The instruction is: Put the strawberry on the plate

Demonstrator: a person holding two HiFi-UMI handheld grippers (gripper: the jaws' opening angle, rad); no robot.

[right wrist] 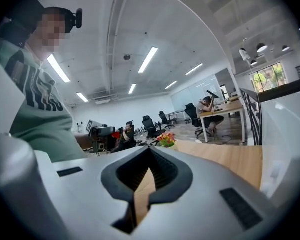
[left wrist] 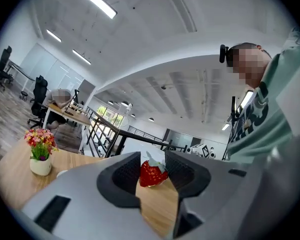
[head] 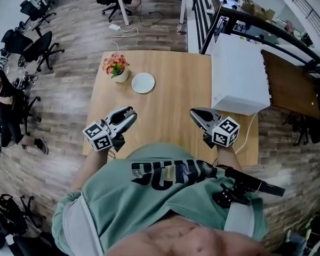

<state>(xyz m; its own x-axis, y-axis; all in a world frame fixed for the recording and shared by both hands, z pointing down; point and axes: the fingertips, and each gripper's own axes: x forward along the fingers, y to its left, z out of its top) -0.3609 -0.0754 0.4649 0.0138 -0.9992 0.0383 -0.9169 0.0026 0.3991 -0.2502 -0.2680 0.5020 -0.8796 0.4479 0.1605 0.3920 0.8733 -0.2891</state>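
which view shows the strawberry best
The left gripper view: the strawberry shows large and sharp, held in the left gripper. In the head view it can't be made out at that gripper's tips. The right gripper view gives at most a far red speck, too small to tell.

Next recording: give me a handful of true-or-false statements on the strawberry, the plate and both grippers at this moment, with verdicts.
1. The strawberry sits between the jaws of the left gripper. True.
2. The strawberry already lies on the plate. False: the plate is bare; the fruit is at the left gripper.
3. The right gripper has its jaws together with nothing between them. True.
4. The flower pot stands on the plate. False: it stands beside the plate, on the table.
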